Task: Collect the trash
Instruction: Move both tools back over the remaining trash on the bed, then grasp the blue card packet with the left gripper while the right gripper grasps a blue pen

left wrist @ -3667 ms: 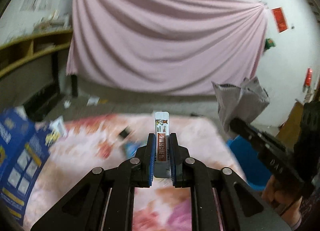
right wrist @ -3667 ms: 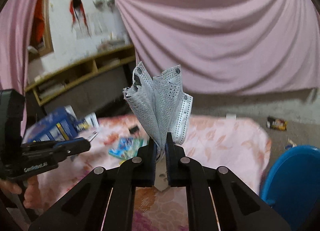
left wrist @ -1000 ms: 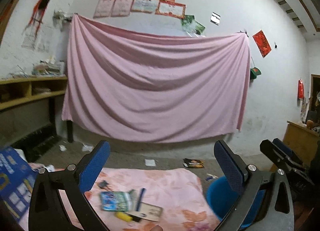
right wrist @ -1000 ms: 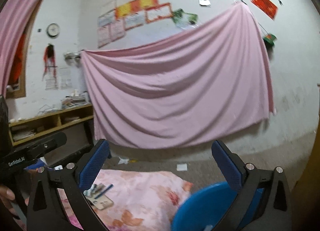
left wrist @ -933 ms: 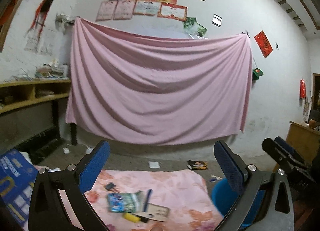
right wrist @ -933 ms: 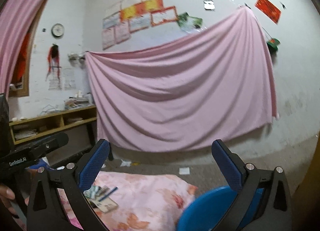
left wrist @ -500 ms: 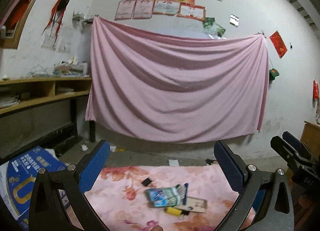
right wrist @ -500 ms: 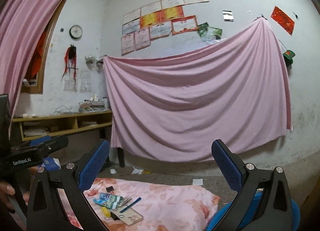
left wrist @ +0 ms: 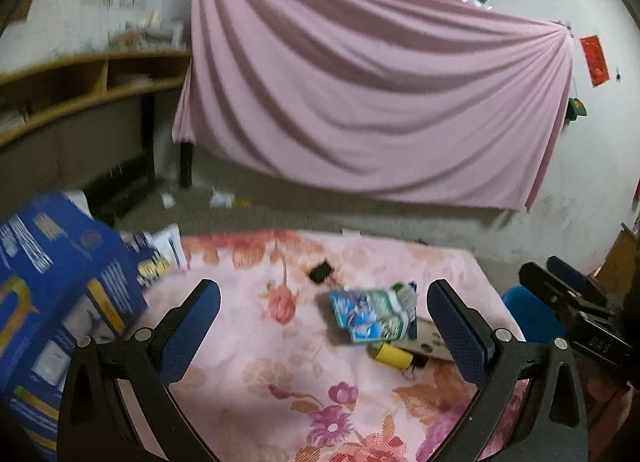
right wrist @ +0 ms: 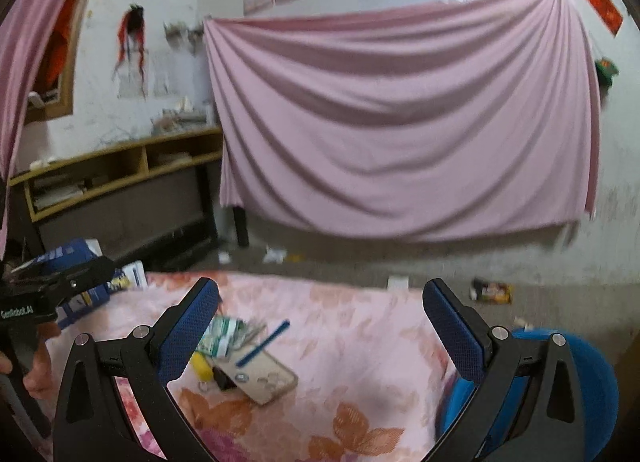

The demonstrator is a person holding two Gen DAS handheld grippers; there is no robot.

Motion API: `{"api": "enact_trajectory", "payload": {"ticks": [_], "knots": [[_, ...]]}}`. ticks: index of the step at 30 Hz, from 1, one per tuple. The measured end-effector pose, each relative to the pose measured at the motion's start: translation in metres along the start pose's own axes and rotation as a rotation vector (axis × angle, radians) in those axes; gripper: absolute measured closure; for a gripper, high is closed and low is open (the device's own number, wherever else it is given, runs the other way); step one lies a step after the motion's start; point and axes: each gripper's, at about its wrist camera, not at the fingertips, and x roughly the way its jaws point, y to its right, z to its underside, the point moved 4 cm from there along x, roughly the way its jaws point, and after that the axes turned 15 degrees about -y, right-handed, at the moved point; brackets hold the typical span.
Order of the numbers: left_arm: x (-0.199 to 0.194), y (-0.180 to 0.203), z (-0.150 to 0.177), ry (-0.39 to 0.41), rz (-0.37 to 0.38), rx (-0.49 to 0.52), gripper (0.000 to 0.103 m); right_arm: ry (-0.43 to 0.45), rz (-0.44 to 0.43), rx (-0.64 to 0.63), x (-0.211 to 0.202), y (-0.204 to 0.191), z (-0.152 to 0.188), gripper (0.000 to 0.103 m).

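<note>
The blue-green snack wrapper (left wrist: 370, 318) is still lying on the floral cloth (left wrist: 280, 374) beside a yellow tube (left wrist: 390, 356), so you are hovering your left gripper (left wrist: 320, 326) and right gripper (right wrist: 316, 326) wide and empty, with the blue bin (right wrist: 592, 374) waiting at the cloth's right edge.

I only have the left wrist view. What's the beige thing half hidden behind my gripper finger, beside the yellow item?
Observer: The right wrist view shows it whole: a beige phone case lying flat, with one end of a blue pen resting on it.
Operator: Is the right gripper carrying anything?
Observer: No, the right gripper is wide open and empty.
Operator: Any trash off the cloth?
Observer: A dark and yellow wrapper lies on the floor beyond the flowered cloth.
</note>
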Motion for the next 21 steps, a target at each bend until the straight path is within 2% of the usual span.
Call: {"api": "enact_trajectory", "payload": {"ticks": [4,5,6,7,8,10,12,13,16,18,21], "knots": [[0.023,-0.008,-0.001,-0.089,0.073,-0.034,0.028,-0.120,-0.023,0.028,0.026,-0.002,0.000,0.012],[0.030,-0.009,-0.001,-0.116,0.097,-0.041,0.035,-0.156,-0.028,0.030,0.033,-0.003,-0.001,0.018],[0.035,-0.010,-0.001,-0.137,0.111,-0.048,0.037,-0.179,-0.035,0.030,0.037,-0.003,-0.003,0.026],[0.040,-0.011,-0.001,-0.160,0.128,-0.054,0.039,-0.208,-0.045,0.026,0.043,-0.004,-0.005,0.029],[0.043,-0.010,-0.002,-0.176,0.140,-0.058,0.046,-0.236,-0.048,0.017,0.048,-0.006,-0.007,0.034],[0.051,-0.009,-0.003,-0.205,0.146,-0.055,0.057,-0.276,-0.029,-0.007,0.058,-0.008,-0.008,0.041],[0.061,-0.008,-0.002,-0.240,0.151,-0.045,0.066,-0.316,-0.006,-0.028,0.070,-0.010,-0.005,0.055],[0.065,-0.007,-0.003,-0.254,0.159,-0.045,0.070,-0.327,0.000,-0.013,0.075,-0.009,-0.004,0.059],[0.078,-0.007,-0.005,-0.292,0.174,-0.048,0.072,-0.366,-0.049,0.051,0.090,-0.007,-0.002,0.065],[0.087,-0.008,-0.007,-0.325,0.182,-0.049,0.072,-0.378,-0.050,0.053,0.096,-0.009,-0.002,0.069],[0.097,-0.012,-0.007,-0.361,0.207,-0.072,0.072,-0.387,-0.059,0.063,0.104,-0.013,-0.002,0.070]]}}
